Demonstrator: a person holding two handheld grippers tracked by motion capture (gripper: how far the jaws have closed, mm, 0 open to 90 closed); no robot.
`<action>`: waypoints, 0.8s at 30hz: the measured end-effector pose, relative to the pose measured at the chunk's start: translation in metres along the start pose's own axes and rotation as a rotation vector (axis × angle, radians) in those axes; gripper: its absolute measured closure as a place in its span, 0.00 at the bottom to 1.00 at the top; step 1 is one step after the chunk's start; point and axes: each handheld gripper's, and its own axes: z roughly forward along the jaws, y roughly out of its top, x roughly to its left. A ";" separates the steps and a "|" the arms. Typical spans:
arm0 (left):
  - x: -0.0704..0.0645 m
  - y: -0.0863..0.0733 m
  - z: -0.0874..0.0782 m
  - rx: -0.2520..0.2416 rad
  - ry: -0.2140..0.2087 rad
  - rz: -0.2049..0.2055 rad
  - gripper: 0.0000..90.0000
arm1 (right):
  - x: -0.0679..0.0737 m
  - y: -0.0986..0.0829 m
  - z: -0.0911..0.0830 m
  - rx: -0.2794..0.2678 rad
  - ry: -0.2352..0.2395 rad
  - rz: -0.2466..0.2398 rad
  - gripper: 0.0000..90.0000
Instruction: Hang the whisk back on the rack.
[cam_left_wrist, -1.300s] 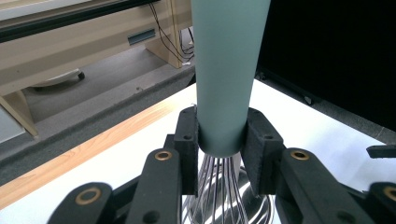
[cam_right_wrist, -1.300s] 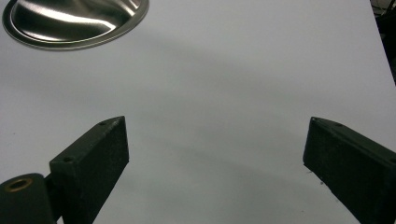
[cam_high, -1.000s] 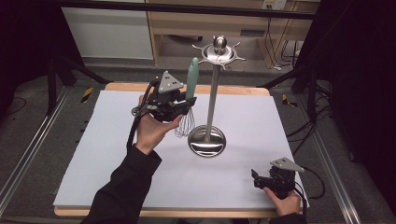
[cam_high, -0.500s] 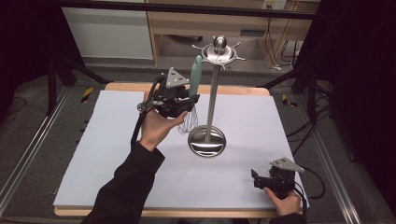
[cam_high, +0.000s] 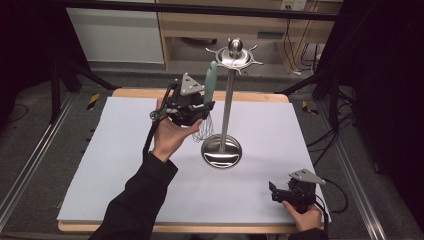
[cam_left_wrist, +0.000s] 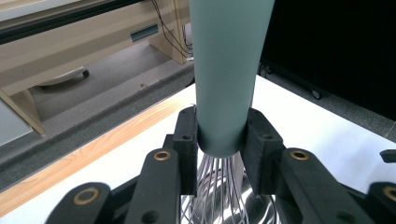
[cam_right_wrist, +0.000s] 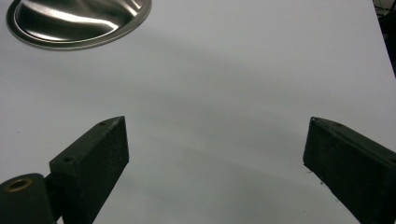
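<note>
Nearest the person, the right gripper (cam_high: 276, 192) rests low on the white table cover (cam_high: 125, 165) close to its front right corner, just inside the front edge, with bare white surface stretching away from it on the left and ahead. In the right gripper view its two black jaws stand wide apart over the cover, released and holding nothing, and the rim of the round steel base (cam_right_wrist: 77, 21) shows at the top left, well apart from them. Farther in, near the middle of the table, the utensil stand (cam_high: 227, 107) rises on that base (cam_high: 221, 151), its thin pole ending in a disc with small hooks and a ball knob. Just to the left of the pole, the left gripper (cam_high: 202, 111) is raised above the table in the person's left hand (cam_high: 170, 137). Its jaws are clenched on the whisk (cam_high: 209, 92) at the lower end of the pale green handle (cam_left_wrist: 229, 70), right where the wires (cam_left_wrist: 217, 186) begin; the whisk stands nearly upright, handle up, wires hanging clear of the cover, beside the pole. Beyond it, open cover runs to the wooden back edge (cam_high: 265, 96).
</note>
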 end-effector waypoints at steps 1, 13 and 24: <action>0.000 0.000 0.000 -0.001 0.000 0.002 0.76 | 0.000 0.000 0.000 0.000 0.001 0.002 0.08; 0.002 -0.007 0.006 -0.063 -0.022 -0.010 0.72 | 0.000 0.000 0.000 0.000 0.003 0.004 0.08; 0.004 -0.016 0.001 -0.117 -0.037 0.004 0.59 | 0.000 0.000 0.000 0.000 0.001 0.006 0.08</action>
